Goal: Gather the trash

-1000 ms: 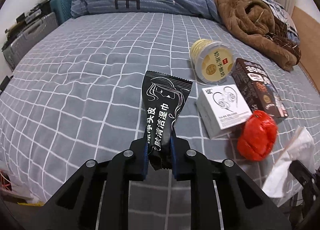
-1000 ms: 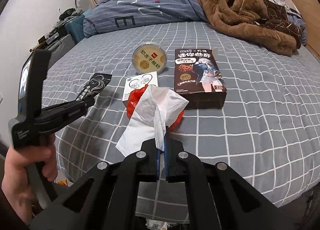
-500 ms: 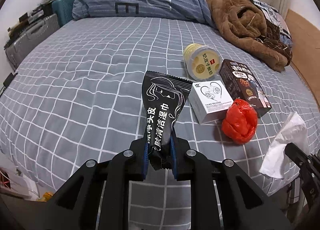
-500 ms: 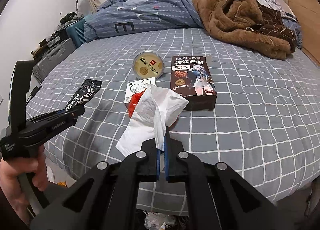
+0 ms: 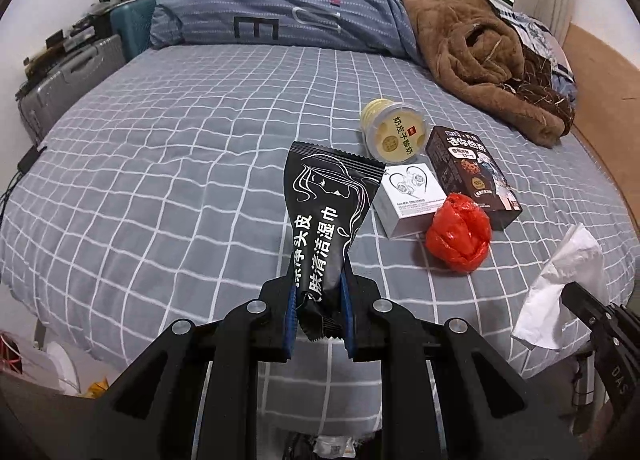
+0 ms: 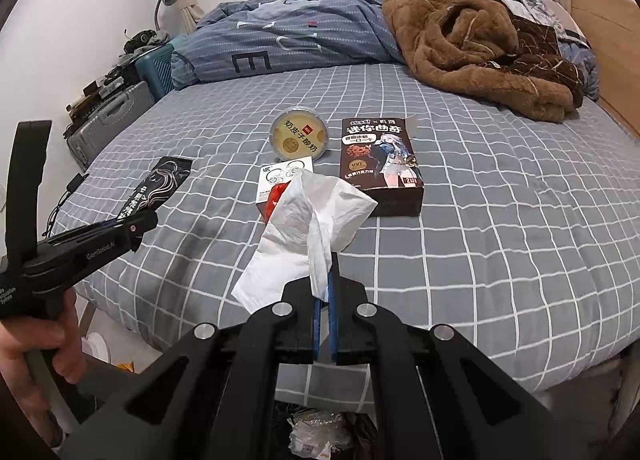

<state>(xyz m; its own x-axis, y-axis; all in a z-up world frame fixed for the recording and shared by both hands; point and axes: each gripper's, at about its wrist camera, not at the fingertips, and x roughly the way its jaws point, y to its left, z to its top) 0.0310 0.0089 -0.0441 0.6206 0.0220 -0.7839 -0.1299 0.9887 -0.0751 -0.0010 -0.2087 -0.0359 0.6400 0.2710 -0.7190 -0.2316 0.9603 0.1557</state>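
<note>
Left wrist view: black wipes packet (image 5: 322, 220) clamped at its lower end between the jaws of the left gripper (image 5: 319, 300), held up off the bed (image 5: 160, 188), top fanned out. Right wrist view: white tissue (image 6: 312, 228) pinched in the right gripper (image 6: 325, 292), jaws nearly together on a twisted bit of it, rest drooping left. Both held above the near edge of the bed. On the grey checked sheet: red crumpled bag (image 5: 459, 234) touching the white earphone box (image 5: 412, 198), dark cookie box (image 5: 472, 176) just beside, round yellow tub (image 5: 394, 136) behind them on its side. Brown blanket (image 6: 480, 44) heaped far right, blue duvet (image 6: 288, 44) at the back. Left hand (image 6: 36, 344) grips the handle. Trash below, between gripper arms, blurred.
</note>
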